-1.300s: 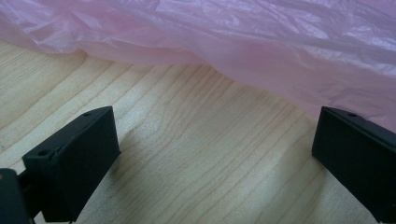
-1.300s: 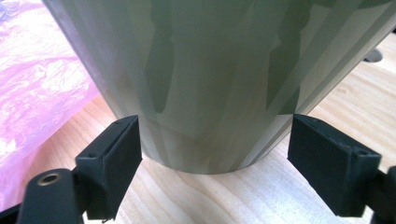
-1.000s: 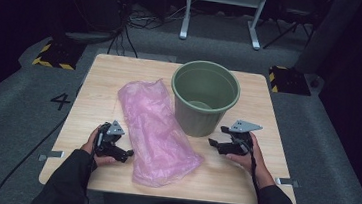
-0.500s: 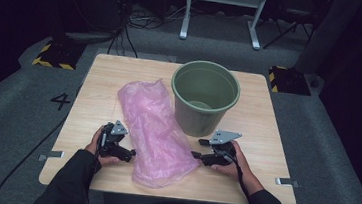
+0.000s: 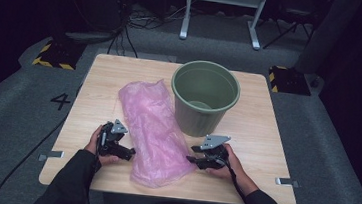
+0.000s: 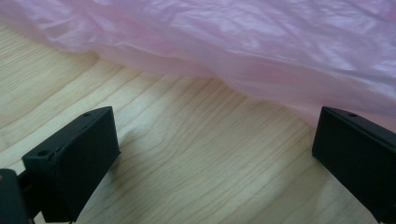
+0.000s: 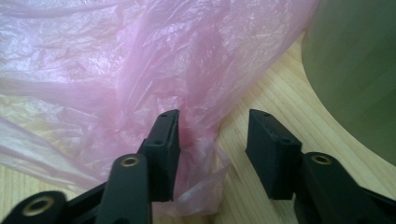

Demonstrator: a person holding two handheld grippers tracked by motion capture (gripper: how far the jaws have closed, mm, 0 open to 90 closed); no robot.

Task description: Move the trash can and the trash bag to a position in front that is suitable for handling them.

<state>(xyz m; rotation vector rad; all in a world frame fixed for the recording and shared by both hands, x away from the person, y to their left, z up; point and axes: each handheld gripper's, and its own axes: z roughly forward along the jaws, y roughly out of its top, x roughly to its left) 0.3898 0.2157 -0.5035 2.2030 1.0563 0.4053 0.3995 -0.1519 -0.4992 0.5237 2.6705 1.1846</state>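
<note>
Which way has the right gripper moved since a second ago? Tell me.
Yes. The right gripper has moved to the person's left, away from the table's right edge, up to the pink bag's edge below the green bucket.

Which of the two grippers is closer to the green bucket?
Right. The right gripper sits just in front of the green bucket; the left gripper lies across the pink bag from it.

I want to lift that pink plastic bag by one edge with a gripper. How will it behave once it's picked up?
The pink bag looks thin and crinkled, lying flat on the table, so it will probably droop and fold rather than hold its shape. It seems very light, so a push would likely bunch it. The film looks glossy in the right gripper view, so it may slip from a shallow pinch.
</note>
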